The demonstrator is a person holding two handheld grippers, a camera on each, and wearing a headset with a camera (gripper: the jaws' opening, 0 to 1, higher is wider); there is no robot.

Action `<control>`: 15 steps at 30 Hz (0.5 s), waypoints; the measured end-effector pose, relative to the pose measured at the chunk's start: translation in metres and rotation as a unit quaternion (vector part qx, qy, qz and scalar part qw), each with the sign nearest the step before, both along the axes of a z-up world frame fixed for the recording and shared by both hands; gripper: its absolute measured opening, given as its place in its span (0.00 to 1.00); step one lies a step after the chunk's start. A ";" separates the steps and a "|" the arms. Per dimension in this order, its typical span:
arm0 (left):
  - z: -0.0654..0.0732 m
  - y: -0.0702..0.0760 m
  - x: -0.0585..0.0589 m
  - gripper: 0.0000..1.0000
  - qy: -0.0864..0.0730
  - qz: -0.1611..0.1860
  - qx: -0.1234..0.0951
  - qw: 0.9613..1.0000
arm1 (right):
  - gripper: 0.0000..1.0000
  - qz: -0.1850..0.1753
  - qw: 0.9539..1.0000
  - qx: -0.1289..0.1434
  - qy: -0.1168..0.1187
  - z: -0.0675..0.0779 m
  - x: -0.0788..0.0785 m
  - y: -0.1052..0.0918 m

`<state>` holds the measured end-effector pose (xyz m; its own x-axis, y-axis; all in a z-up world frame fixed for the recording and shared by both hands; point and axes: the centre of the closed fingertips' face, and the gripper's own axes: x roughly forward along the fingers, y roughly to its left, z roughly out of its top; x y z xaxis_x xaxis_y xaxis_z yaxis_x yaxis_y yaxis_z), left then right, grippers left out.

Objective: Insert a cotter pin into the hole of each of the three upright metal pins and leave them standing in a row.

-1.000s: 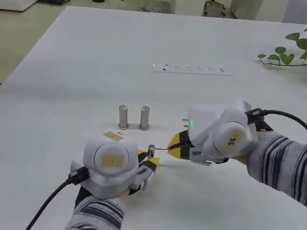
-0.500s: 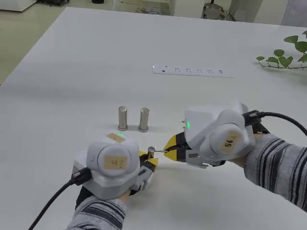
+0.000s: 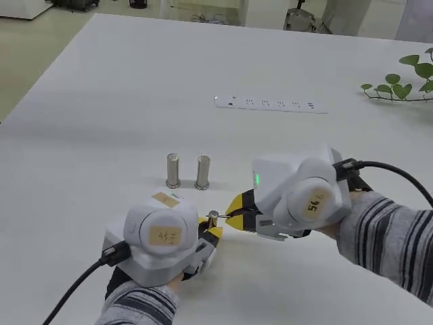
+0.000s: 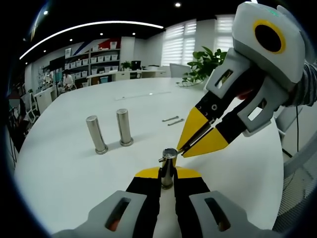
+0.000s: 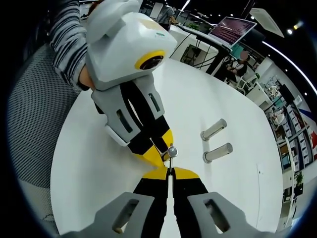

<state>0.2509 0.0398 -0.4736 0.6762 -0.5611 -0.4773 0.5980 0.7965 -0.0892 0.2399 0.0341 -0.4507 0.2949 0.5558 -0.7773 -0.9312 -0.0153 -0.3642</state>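
steel pin [image 3: 213, 217], clamped upright in the jaws of the left gripper [image 3: 211, 232]; the right gripper [image 3: 230, 214], pinching the cotter pin [image 4: 162, 159], has closed in from 3 o'clock (tip seemingly through the hole). two pins [image 3: 173, 169] at 11 o'clock remain.

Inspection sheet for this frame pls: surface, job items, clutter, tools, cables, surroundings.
Surface: white table.
Job's things: first pin and second pin upright, side by side; third pin gripped nearer the person; cotter pin at its hole; spare cotter pins lying beyond.
Clutter: power strip, plant farther back.
Tools: left tool shut on third pin; right tool shut on cotter pin.
Cables: left cable, right cable, black, trailing toward the person.
Surroundings: shelves, windows.
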 end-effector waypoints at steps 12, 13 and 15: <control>0.000 -0.001 0.000 0.05 -0.006 -0.001 0.006 1.000 | 0.00 -0.001 1.000 0.003 0.000 0.001 0.000 0.005; 0.000 -0.001 0.000 0.05 -0.007 -0.001 0.007 1.000 | 0.00 0.000 1.000 0.004 -0.001 0.001 0.000 0.005; 0.000 -0.001 0.000 0.05 -0.007 -0.002 0.007 1.000 | 0.01 -0.002 1.000 0.004 -0.002 0.002 0.000 0.005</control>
<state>0.2511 0.0386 -0.4740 0.6808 -0.5568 -0.4760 0.6020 0.7954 -0.0694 0.2401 0.0394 -0.4482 0.3002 0.5615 -0.7711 -0.9296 -0.0091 -0.3685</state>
